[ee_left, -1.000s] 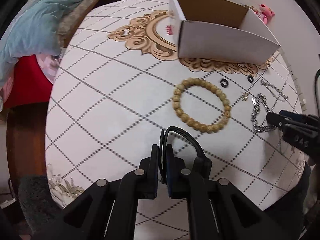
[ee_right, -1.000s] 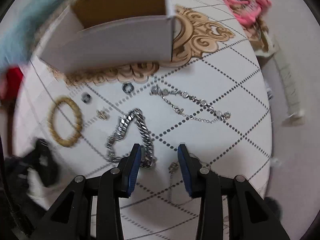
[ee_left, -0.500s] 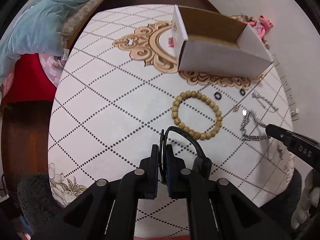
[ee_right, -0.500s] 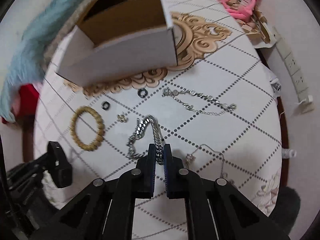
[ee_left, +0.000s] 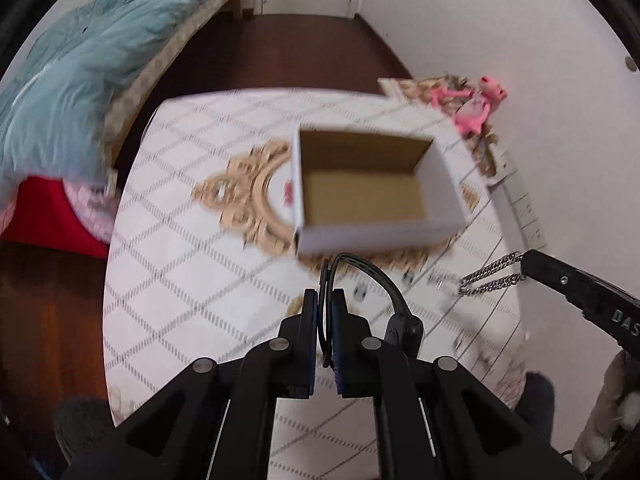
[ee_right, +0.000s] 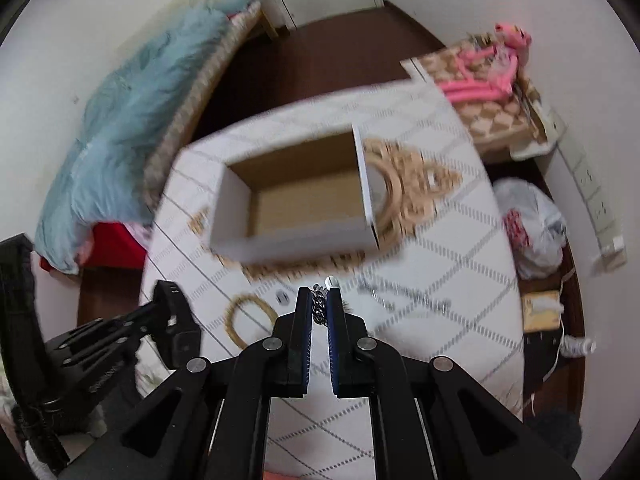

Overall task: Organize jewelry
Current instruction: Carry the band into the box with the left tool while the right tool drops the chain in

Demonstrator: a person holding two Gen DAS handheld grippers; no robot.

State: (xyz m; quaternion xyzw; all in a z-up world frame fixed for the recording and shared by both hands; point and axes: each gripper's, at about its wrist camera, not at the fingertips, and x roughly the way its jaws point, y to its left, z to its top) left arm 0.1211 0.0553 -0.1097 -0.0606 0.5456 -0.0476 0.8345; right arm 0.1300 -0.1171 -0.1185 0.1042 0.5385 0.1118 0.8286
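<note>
Pinching the silver chain [ee_right: 319, 309] between its fingertips, the right tool [ee_right: 319, 304] hangs above the table [ee_right: 460, 240]; left tool [ee_left: 325, 308] narrow.

I am working in a home bedroom: a bed heaped with a rumpled blue duvet [ee_left: 76, 80] stands along the wall beside a table [ee_left: 168, 264] under a patterned cloth. A pink plush toy [ee_right: 508, 56] (blurred) and a dark wooden floor [ee_left: 288, 52] complete the domestic scene.
</note>
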